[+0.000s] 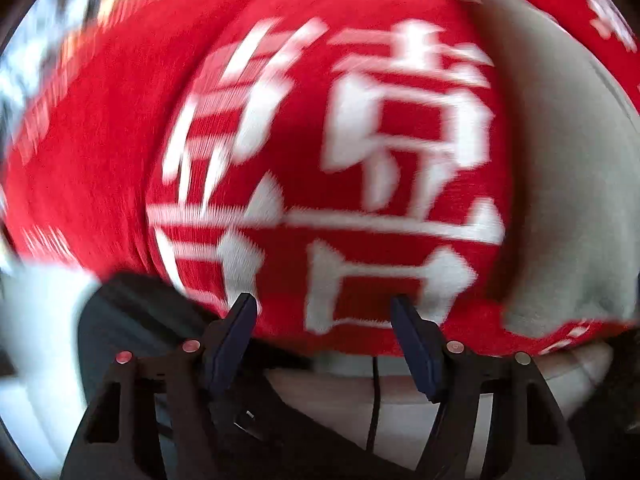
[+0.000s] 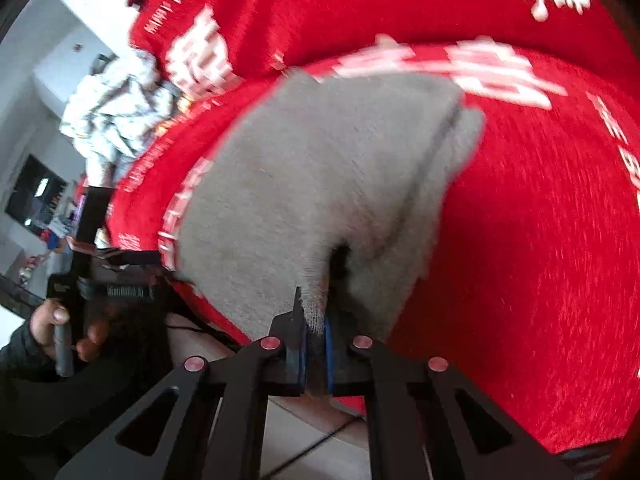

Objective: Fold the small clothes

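Grey sock [image 2: 320,184]: near edge clamped in right gripper [image 2: 314,344], long axis running away over red cloth [image 2: 520,260]; left gripper [image 1: 324,308] spread, empty, sock to its right.

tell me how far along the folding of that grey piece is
Done so far: the grey garment lies on the red cloth, and a layer edge across it suggests at least one fold. In hand: the right gripper is shut on its near edge. The left gripper is open and holds nothing. Left: finishing this piece, then the crumpled white clothes further back.
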Demonstrator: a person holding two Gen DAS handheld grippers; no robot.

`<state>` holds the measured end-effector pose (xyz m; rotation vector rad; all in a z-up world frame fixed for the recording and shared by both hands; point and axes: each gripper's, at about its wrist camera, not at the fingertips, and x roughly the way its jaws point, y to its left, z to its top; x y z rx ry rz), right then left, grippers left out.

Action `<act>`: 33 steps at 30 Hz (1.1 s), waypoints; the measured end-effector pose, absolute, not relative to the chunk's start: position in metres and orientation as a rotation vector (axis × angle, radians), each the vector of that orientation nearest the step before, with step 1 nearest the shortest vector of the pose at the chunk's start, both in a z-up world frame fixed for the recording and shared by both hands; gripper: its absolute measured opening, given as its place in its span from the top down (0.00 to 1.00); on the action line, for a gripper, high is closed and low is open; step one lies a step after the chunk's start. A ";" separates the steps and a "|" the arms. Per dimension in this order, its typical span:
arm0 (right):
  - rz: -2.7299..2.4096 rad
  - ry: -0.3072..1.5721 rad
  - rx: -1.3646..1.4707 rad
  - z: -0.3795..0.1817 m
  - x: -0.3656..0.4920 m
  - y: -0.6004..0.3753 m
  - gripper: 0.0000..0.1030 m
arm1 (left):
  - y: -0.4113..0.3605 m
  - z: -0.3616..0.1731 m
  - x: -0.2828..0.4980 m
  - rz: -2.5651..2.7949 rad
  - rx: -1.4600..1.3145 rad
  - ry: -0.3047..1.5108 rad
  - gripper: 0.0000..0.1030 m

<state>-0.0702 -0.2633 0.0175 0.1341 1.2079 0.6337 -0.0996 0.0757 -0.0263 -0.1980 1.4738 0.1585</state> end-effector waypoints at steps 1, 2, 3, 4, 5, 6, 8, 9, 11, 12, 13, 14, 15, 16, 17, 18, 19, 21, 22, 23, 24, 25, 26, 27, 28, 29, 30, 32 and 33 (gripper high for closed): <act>0.634 1.216 0.138 0.015 -0.070 -0.264 0.94 | 0.082 -0.024 -0.101 0.130 -0.244 1.468 0.31; 0.645 1.221 0.134 0.015 -0.070 -0.263 0.94 | 0.083 -0.020 -0.102 0.113 -0.242 1.452 0.31; 0.653 1.221 0.125 0.016 -0.071 -0.262 0.94 | 0.080 -0.009 -0.105 0.091 -0.210 1.409 0.31; 0.664 1.222 0.122 0.019 -0.072 -0.261 0.92 | 0.073 0.002 -0.107 0.069 -0.163 1.356 0.30; 0.670 1.224 0.121 0.022 -0.072 -0.261 0.90 | 0.064 0.012 -0.109 0.038 -0.117 1.314 0.25; 0.673 1.226 0.116 0.026 -0.072 -0.262 0.88 | 0.054 0.021 -0.111 0.008 -0.072 1.276 0.19; 0.656 1.197 0.080 0.037 -0.072 -0.264 0.76 | 0.034 0.033 -0.110 -0.013 0.005 1.207 0.01; 0.637 1.173 0.048 0.043 -0.072 -0.264 0.70 | 0.019 0.040 -0.109 -0.023 0.058 1.151 0.01; 0.593 1.086 -0.038 0.062 -0.075 -0.262 0.47 | -0.005 0.049 -0.103 -0.066 0.143 1.089 0.01; 0.590 1.033 -0.075 0.072 -0.076 -0.259 0.43 | -0.016 0.051 -0.097 -0.086 0.173 1.069 0.01; 0.594 0.990 -0.102 0.080 -0.077 -0.255 0.42 | -0.023 0.052 -0.092 -0.100 0.190 1.051 0.01; 0.606 0.964 -0.126 0.086 -0.078 -0.251 0.42 | -0.034 0.052 -0.085 -0.121 0.210 1.030 0.01; 0.629 0.941 -0.168 0.090 -0.078 -0.244 0.42 | -0.040 0.052 -0.079 -0.135 0.220 1.022 0.01; 0.643 0.929 -0.202 0.092 -0.077 -0.241 0.42 | -0.045 0.050 -0.072 -0.147 0.224 1.017 0.01; 0.655 0.916 -0.256 0.091 -0.076 -0.233 0.42 | -0.047 0.047 -0.060 -0.154 0.227 1.017 0.01; 0.661 0.912 -0.302 0.088 -0.075 -0.227 0.42 | -0.049 0.046 -0.054 -0.152 0.232 1.021 0.01; 0.669 0.916 -0.339 0.084 -0.072 -0.223 0.42 | -0.048 0.043 -0.044 -0.153 0.240 1.030 0.01; 0.692 0.937 -0.382 0.072 -0.065 -0.216 0.42 | -0.054 0.036 -0.038 -0.146 0.260 1.051 0.01; 0.693 0.952 -0.407 0.065 -0.061 -0.214 0.42 | -0.054 0.034 -0.037 -0.152 0.254 1.057 0.01; 0.674 0.979 -0.445 0.052 -0.056 -0.214 0.42 | -0.054 0.035 -0.041 -0.158 0.240 1.057 0.01; 0.667 0.987 -0.455 0.045 -0.055 -0.215 0.42 | -0.053 0.035 -0.043 -0.162 0.227 1.061 0.01; 0.680 0.975 -0.437 0.042 -0.055 -0.222 0.42 | -0.052 0.035 -0.043 -0.164 0.221 1.060 0.01; 0.685 0.972 -0.418 0.042 -0.055 -0.226 0.42 | -0.052 0.035 -0.044 -0.168 0.218 1.059 0.01; 0.680 0.984 -0.406 0.040 -0.055 -0.230 0.42 | -0.052 0.034 -0.045 -0.169 0.216 1.059 0.01; 0.674 0.998 -0.396 0.040 -0.054 -0.233 0.41 | -0.052 0.034 -0.046 -0.171 0.213 1.060 0.01; 0.665 1.010 -0.392 0.040 -0.054 -0.235 0.39 | -0.050 0.033 -0.046 -0.173 0.211 1.061 0.01; 0.660 1.020 -0.390 0.040 -0.054 -0.236 0.39 | -0.050 0.033 -0.045 -0.175 0.209 1.064 0.01; 0.647 1.012 -0.386 0.045 -0.057 -0.237 0.39 | -0.049 0.032 -0.044 -0.178 0.206 1.068 0.01; 0.647 0.995 -0.394 0.050 -0.060 -0.235 0.39 | -0.048 0.033 -0.044 -0.179 0.200 1.071 0.01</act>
